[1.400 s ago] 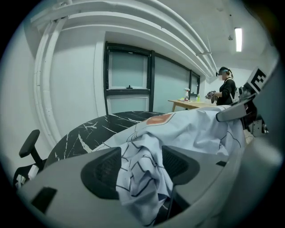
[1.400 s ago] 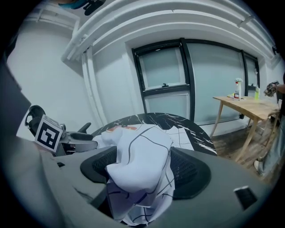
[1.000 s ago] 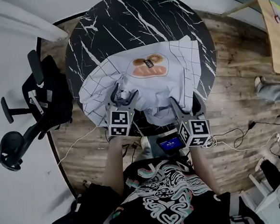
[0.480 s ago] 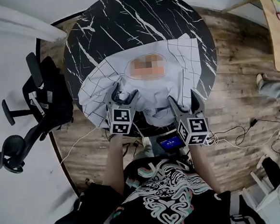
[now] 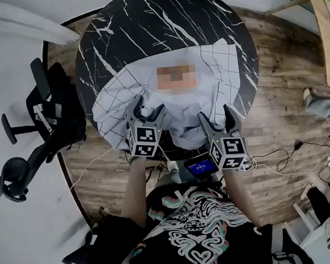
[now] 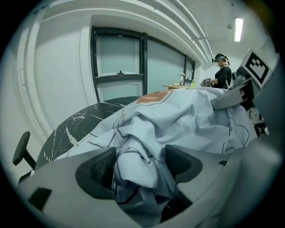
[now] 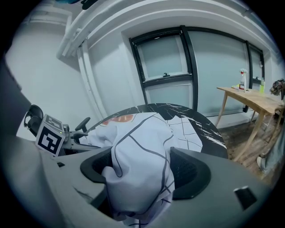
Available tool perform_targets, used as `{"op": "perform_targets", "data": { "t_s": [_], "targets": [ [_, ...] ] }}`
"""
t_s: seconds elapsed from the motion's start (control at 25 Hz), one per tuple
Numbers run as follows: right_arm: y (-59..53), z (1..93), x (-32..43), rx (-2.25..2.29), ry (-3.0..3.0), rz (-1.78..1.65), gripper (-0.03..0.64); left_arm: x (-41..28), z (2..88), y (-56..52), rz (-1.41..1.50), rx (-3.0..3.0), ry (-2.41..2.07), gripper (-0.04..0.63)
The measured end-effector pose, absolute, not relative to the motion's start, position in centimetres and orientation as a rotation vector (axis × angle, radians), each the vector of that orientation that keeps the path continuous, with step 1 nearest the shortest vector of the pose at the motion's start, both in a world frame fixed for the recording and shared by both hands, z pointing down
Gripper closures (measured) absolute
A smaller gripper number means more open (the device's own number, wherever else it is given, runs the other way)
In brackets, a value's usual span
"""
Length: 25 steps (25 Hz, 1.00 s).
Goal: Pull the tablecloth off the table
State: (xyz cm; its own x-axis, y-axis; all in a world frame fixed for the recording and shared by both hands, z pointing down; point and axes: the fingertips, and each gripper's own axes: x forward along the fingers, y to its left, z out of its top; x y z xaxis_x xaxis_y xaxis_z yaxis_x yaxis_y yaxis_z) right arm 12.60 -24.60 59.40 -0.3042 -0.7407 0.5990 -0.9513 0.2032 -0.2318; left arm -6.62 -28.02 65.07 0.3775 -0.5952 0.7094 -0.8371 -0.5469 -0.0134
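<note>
A pale tablecloth (image 5: 206, 80) with dark grid lines and an orange print lies bunched over the near half of the round black marble table (image 5: 145, 22). My left gripper (image 5: 148, 111) is shut on a crumpled fold at the cloth's near left edge. In the left gripper view the cloth (image 6: 178, 116) fills the gap between the jaws of the left gripper (image 6: 139, 165). My right gripper (image 5: 215, 118) is shut on the near right edge. In the right gripper view a wad of tablecloth (image 7: 142, 147) is pinched in the right gripper (image 7: 141, 171). The far half of the marble top is bare.
A black office chair (image 5: 44, 121) stands close to the table's left side. A wooden table (image 5: 324, 25) is at the far right, cables (image 5: 281, 165) run over the wooden floor, and a person (image 6: 221, 75) stands far off in the left gripper view.
Both grippers stay shut on the cloth's near edge. The left one has shifted a little to the right; the cloth lies much as before.
</note>
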Motion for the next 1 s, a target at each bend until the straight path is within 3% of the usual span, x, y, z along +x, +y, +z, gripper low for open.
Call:
{"op": "perform_targets", "data": {
  "t_s": [0.4, 0.6, 0.68, 0.84, 1.0],
  "targets": [
    [-24.6, 60.1, 12.5, 1.555, -2.134, 0.872, 0.262, -6.5, 65.3, -27.9, 0.983, 2.293, -1.263, 0.268],
    [-24.5, 60.4, 12.3, 1.535, -2.144, 0.865, 0.301, -6.3, 65.5, -27.8, 0.995, 2.289, -1.301, 0.297],
    [-24.6, 60.5, 12.0, 1.524, -2.147, 0.856, 0.339, -6.2, 65.5, -27.9, 0.997, 2.293, -1.300, 0.316],
    [-24.3, 60.6, 11.2, 1.486, -2.142, 0.841, 0.481, -6.1, 65.5, -27.7, 0.982, 2.289, -1.267, 0.364],
    [-24.5, 60.6, 10.7, 1.470, -2.152, 0.871, 0.528, -6.3, 65.2, -27.8, 0.943, 2.293, -1.237, 0.425]
  ]
}}
